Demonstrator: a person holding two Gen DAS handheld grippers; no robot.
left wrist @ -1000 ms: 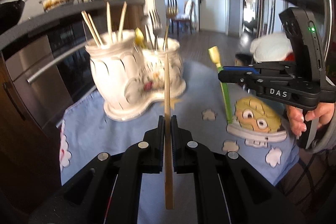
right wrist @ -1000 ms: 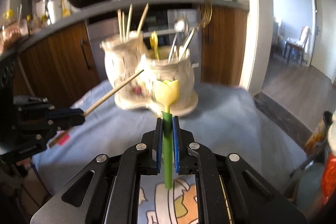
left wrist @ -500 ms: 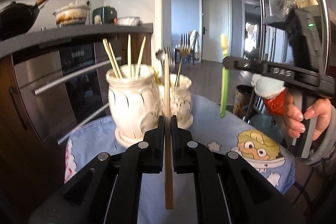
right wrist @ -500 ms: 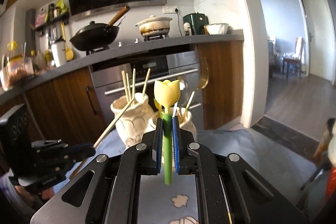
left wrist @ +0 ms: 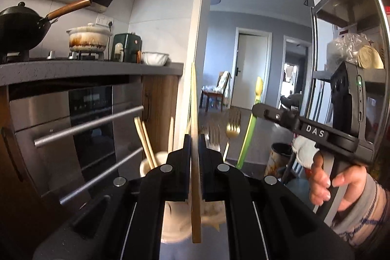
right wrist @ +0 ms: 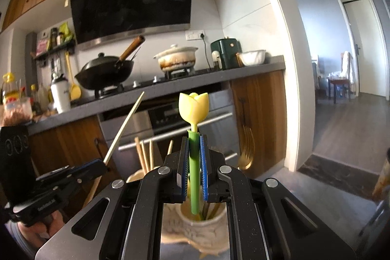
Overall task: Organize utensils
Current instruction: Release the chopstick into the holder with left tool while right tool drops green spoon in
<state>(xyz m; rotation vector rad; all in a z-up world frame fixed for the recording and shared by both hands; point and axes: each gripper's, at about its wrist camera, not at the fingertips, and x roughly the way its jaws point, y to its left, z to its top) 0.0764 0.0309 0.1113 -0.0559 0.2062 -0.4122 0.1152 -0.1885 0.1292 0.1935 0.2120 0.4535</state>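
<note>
Two grippers are in the air above a pair of joined cream ceramic holders, each carrying one utensil. The left gripper (left wrist: 194,152) has its jaws pressed together on a wooden chopstick (left wrist: 195,128), which stands nearly upright between the pads, its tip rising past the counter edge and its butt hanging below the fingers. The right gripper (right wrist: 194,157) is clamped on the green stem of a tulip-handled utensil (right wrist: 194,113); the yellow tulip head points up, and the lower end of the stem hangs just above the mouth of the right holder (right wrist: 202,223). Whether the stem touches the rim or the things inside cannot be told.

In the left wrist view the left holder (left wrist: 148,163) sits directly under the gripper, mostly hidden by the black fingers, with several wooden chopsticks (left wrist: 143,138) leaning out of it. A gold fork (left wrist: 232,128) sticks up from the right holder, blurred. The right hand (left wrist: 326,184) grips its tool's handle at the right edge of that view.

Beyond the holders stands a steel oven (right wrist: 185,123) under a dark counter (right wrist: 219,76). On the counter are a black wok (right wrist: 107,72) with a wooden handle, a stained white pot (right wrist: 176,59), a green appliance (right wrist: 225,50) and a white bowl (right wrist: 251,57)
</note>
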